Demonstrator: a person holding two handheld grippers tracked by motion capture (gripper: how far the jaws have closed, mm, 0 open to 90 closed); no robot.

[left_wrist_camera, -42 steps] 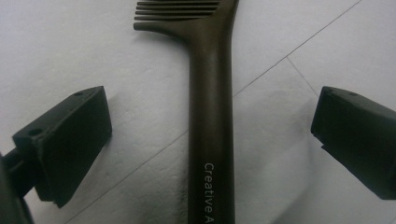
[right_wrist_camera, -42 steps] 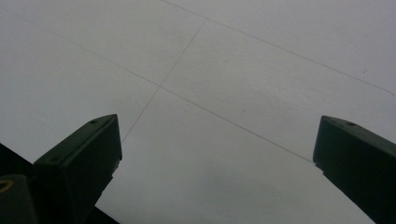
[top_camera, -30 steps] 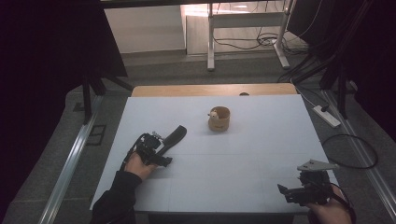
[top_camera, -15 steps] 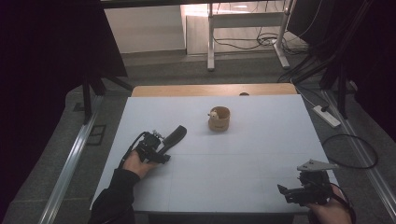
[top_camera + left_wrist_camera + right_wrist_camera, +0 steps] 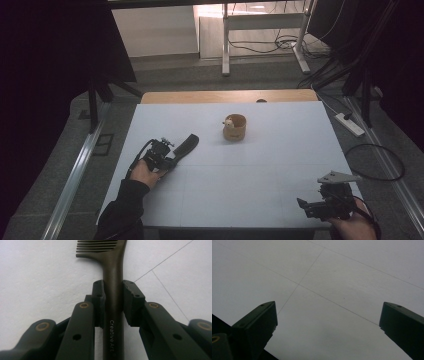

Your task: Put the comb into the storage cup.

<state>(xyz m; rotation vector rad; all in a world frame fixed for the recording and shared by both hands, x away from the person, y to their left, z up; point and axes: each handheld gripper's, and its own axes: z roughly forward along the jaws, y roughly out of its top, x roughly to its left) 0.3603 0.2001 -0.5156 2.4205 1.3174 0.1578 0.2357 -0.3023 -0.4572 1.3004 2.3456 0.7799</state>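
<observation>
A dark brown comb [image 5: 113, 267] lies on the white table, teeth pointing away from me, its handle marked "Creative Art". My left gripper [image 5: 113, 285] has just been closing its jaws, and both pads now press on the comb's handle. From above, the comb [image 5: 185, 145] points up and right from the left gripper [image 5: 172, 157] at the table's left. At the near right corner my right gripper [image 5: 302, 205] stands open over bare table, and its own view has nothing between the fingers of the right gripper [image 5: 329, 307].
A small wooden cup [image 5: 235, 127] with a little pale figure on its rim stands at the middle back of the white table [image 5: 280, 165]. Cables and a power strip [image 5: 350, 125] lie on the floor to the right.
The left hand has shifted slightly at the comb's handle. The right hand, the comb and the cup keep their places.
</observation>
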